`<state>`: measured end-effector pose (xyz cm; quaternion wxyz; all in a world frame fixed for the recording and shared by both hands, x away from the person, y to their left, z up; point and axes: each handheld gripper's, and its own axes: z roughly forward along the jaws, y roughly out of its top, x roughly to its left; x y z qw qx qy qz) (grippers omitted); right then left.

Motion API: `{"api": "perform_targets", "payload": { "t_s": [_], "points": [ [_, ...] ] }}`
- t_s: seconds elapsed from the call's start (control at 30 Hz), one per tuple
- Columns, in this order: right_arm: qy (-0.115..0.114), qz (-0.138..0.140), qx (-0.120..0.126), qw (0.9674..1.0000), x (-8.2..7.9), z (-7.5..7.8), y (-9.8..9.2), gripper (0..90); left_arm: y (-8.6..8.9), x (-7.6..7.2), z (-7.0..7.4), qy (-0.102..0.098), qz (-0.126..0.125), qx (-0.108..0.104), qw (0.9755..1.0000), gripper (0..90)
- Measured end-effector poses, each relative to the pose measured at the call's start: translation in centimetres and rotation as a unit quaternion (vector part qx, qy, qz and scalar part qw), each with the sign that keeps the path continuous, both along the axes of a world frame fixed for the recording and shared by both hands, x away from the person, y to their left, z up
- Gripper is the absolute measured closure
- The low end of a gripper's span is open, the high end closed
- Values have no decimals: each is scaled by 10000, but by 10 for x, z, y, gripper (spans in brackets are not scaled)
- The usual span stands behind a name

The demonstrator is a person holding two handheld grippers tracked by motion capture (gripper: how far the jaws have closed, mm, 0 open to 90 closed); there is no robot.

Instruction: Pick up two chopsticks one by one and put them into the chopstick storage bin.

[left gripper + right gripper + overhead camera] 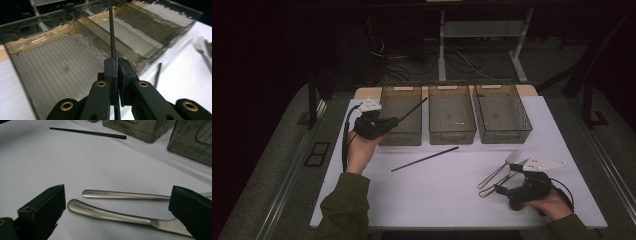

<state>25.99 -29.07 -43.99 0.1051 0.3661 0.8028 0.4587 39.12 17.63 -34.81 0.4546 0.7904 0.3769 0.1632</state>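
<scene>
left gripper (117, 65) pinches thin black rod (112, 32) over upper-left smoky plastic bin (402, 112), likely to drop; right gripper (117, 205) jaws spread around steel fork handles (110, 213).

Bench (437, 195) is seen as plain white. Three bins (452, 114) are rendered in translucent smoky grey with ribbed floors. Both chopsticks (425, 159) are finished matte black, finely textured. Forks (120, 195) are brushed silver. Fingers (110, 68) are moulded black, with brass-coloured pins. Sleeves (343, 207) are olive green.

White table (437, 195) — bins (451, 120), rod (425, 159), forks (499, 175)
</scene>
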Motion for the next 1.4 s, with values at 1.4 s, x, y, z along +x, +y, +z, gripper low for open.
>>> {"api": "perform_targets", "payload": {
  "t_s": [1.4],
  "points": [
    [-46, 36, 89, 9999, -1, 3, -1, 12, -17, 84, -35, 714, 825, 860, 9903, 857]
  ]
}}
